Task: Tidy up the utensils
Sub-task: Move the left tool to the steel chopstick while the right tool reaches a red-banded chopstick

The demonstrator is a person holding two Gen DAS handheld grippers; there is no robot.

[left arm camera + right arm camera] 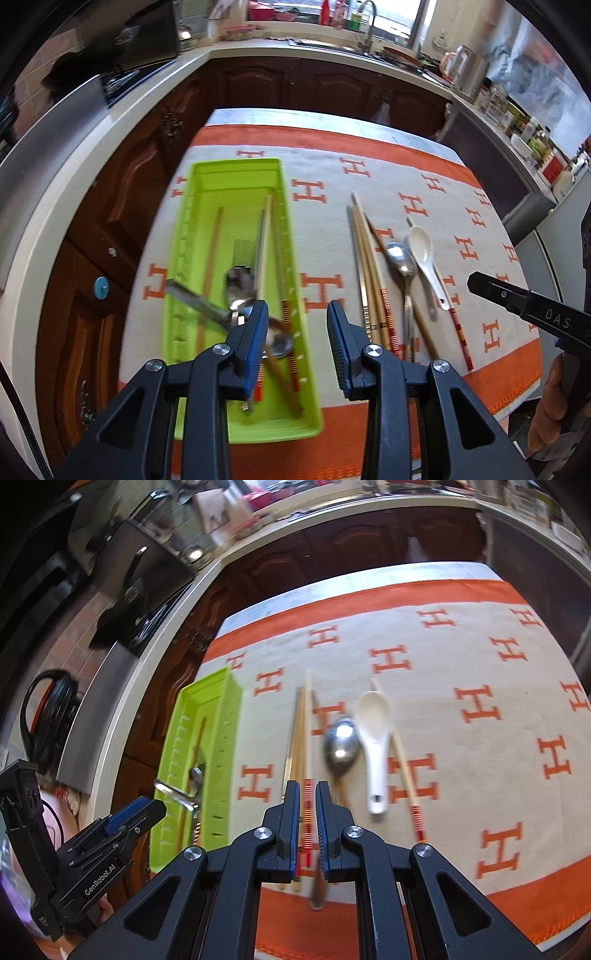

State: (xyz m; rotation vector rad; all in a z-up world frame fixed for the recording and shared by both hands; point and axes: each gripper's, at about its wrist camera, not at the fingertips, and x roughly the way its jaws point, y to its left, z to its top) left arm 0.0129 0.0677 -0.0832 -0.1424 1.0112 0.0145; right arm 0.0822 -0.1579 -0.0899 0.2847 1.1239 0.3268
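A lime-green tray stands at the left of the cloth. It holds chopsticks, a fork and a metal spoon whose handle leans over the left wall. My left gripper hovers open over the tray's near right rim, with nothing between its pads. To the right on the cloth lie several chopsticks, a steel spoon and a white ceramic spoon. My right gripper hangs above the chopsticks' red-banded ends, shut and empty.
The cream cloth with orange H marks covers a small table. The tray sits close to the table's left edge. Dark wooden cabinets and a pale counter with a sink ring the far and left sides. A person's hand shows at lower right.
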